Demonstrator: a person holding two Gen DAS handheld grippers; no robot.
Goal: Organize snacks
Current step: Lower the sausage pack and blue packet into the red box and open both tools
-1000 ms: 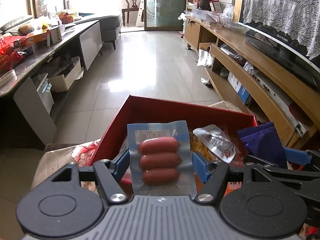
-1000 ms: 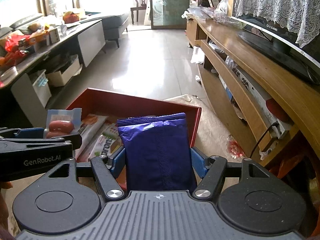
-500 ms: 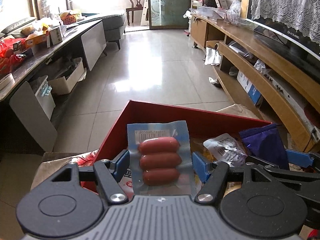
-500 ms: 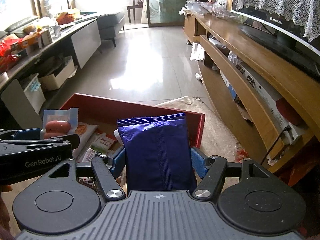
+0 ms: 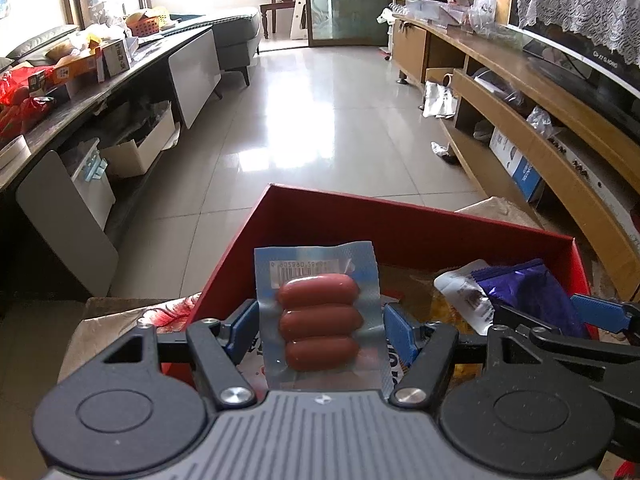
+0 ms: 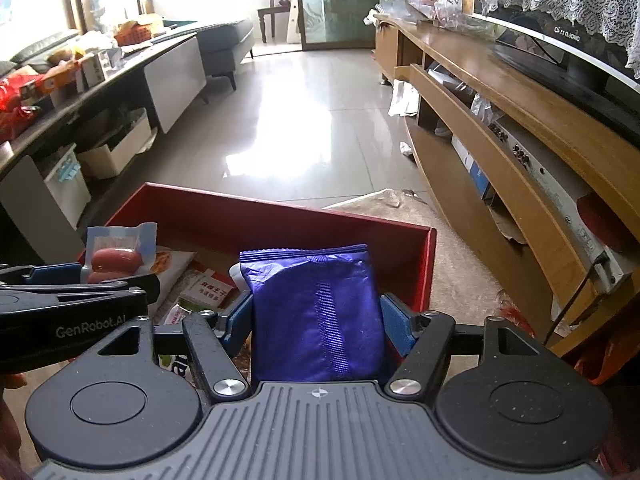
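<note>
A clear vacuum pack of three red sausages (image 5: 319,312) stands upright in my left gripper (image 5: 319,330), whose blue pads press on its edges. My right gripper (image 6: 316,326) is shut on a purple foil snack bag (image 6: 316,312), also upright. Both hang over a red box (image 5: 400,228) on the floor that holds several snack packets. In the right wrist view the sausage pack (image 6: 116,256) and the left gripper (image 6: 80,280) show at the left, over the box's (image 6: 280,216) near left corner. The purple bag (image 5: 528,296) shows at the right of the left wrist view.
A silver packet (image 5: 464,296) and printed snack packs (image 6: 208,288) lie in the box. A wooden TV cabinet (image 6: 520,152) runs along the right. A dark counter with cartons (image 5: 100,80) lines the left. Tiled floor (image 5: 320,120) stretches ahead. Crumpled paper (image 6: 384,204) lies behind the box.
Both grippers have come forward and lower over the red box, each still holding its pack. The box's inside shows more in the right wrist view.
</note>
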